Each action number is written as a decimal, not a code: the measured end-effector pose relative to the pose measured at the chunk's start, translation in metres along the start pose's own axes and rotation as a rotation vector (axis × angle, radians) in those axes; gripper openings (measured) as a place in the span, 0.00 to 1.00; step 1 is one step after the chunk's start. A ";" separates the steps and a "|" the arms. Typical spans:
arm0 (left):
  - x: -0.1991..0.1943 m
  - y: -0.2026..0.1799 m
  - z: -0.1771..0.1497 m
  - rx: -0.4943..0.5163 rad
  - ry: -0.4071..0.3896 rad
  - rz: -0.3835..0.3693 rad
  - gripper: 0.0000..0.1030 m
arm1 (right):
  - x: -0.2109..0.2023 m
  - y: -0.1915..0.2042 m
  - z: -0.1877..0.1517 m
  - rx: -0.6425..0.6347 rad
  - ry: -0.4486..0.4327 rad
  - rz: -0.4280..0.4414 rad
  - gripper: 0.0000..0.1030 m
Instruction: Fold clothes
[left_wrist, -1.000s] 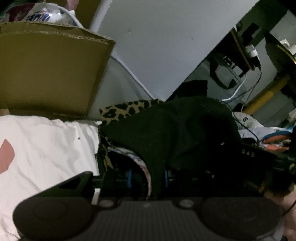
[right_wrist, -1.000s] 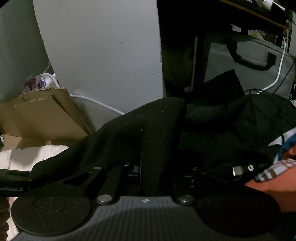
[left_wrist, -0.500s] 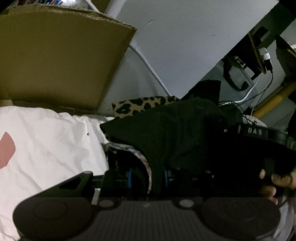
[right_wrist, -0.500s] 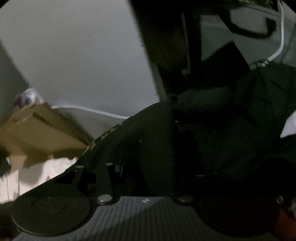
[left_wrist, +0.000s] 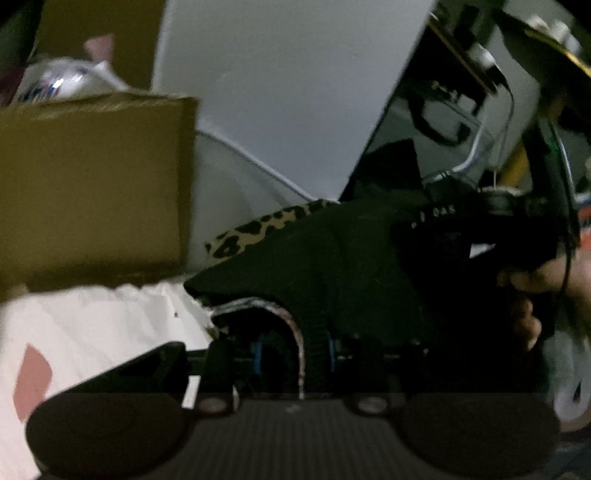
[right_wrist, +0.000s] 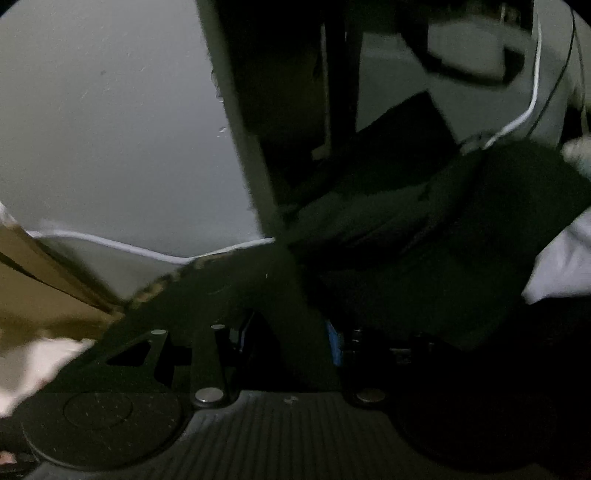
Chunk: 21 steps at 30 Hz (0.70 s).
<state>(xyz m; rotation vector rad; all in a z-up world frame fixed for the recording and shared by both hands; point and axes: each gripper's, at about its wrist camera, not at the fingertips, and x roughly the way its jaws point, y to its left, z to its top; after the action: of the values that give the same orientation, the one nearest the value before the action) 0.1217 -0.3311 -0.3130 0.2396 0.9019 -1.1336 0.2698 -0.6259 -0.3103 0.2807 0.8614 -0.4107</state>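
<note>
A black garment (left_wrist: 332, 258) with a leopard-print lining (left_wrist: 258, 230) lies bunched over a white cloth (left_wrist: 92, 325). My left gripper (left_wrist: 295, 350) is shut on a fold of it; the fabric and its pale seam run down between the blue pads. At the right of the left wrist view, a hand (left_wrist: 524, 295) grips the other tool's dark body. In the right wrist view, a ridge of the same black garment (right_wrist: 240, 288) passes between the fingers of my right gripper (right_wrist: 288, 339). Its jaws stand apart, and the left pad is clear of the cloth.
A cardboard box (left_wrist: 92, 184) stands at the left against a pale wall, with a white cable (right_wrist: 110, 243) running along it. More dark clothes (right_wrist: 480, 221), a white garment (right_wrist: 565, 258) and a grey bag (right_wrist: 461, 37) crowd the right. Both views are dim and blurred.
The right jaws have spread from a tight pinch on the black cloth to a wide gap. That gripper sank closer to the pile. The left view rolled slightly, its grip unchanged.
</note>
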 end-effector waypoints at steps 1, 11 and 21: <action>0.002 0.001 0.000 -0.002 0.004 0.001 0.31 | -0.001 0.001 0.000 -0.013 -0.015 -0.017 0.43; 0.011 0.028 0.002 -0.136 0.058 -0.056 0.42 | -0.026 0.016 -0.020 0.008 -0.127 0.136 0.43; 0.019 0.043 0.013 -0.252 0.052 -0.094 0.44 | -0.066 0.027 -0.068 0.011 -0.179 0.217 0.43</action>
<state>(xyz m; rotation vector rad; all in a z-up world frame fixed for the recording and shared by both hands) 0.1670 -0.3323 -0.3295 0.0207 1.1006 -1.0913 0.1983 -0.5598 -0.2991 0.3386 0.6455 -0.2339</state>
